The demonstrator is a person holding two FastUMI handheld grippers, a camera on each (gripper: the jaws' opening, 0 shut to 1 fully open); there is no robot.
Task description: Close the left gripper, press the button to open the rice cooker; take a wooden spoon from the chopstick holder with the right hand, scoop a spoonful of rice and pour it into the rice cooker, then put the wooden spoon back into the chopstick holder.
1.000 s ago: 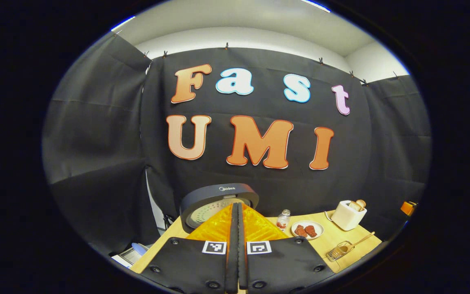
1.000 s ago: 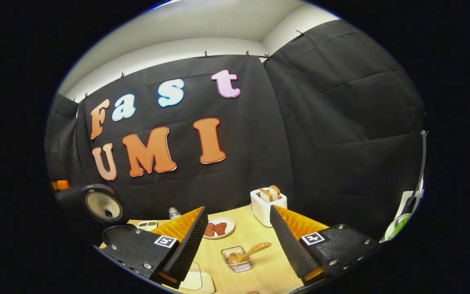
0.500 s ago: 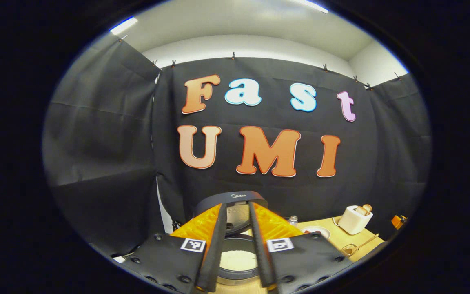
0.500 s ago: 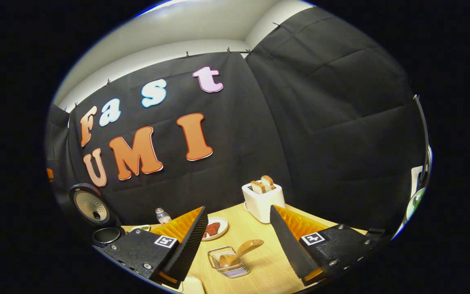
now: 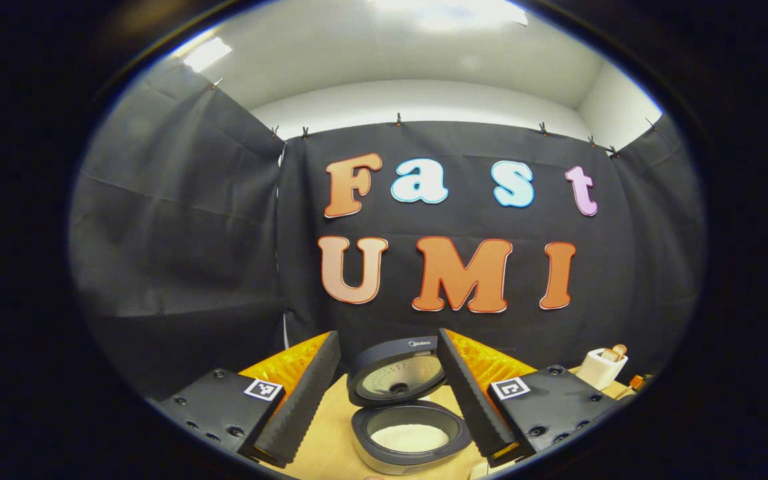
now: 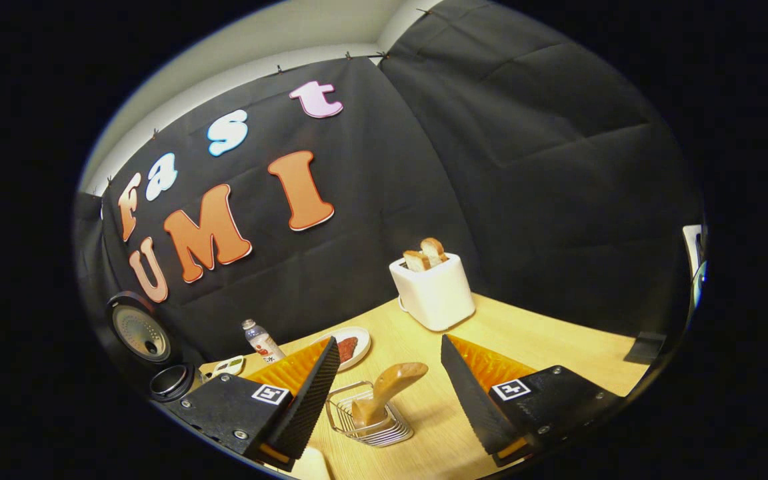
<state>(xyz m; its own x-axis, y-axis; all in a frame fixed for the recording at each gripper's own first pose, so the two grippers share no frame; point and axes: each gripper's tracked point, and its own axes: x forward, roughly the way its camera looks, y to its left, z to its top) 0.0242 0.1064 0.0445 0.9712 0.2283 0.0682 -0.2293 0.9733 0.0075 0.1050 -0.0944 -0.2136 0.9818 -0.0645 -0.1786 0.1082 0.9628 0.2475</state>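
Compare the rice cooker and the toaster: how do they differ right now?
The rice cooker is dark and rounded; the toaster is white and boxy. The rice cooker's lid stands open, showing something white inside; the toaster has no lid, and bread sticks up from its top. Both sit on the wooden table.

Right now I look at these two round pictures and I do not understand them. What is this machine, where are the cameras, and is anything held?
There is no robot: a person holds one pair of tongs in each hand, and a camera rides on each.

In the left gripper view, the left tongs stand open before the rice cooker, its lid up and white rice inside.

In the right gripper view, the right tongs are open and hold nothing. Before them a wooden spoon leans in a wire chopstick holder. On the table are also a toaster, a plate and a small bottle.
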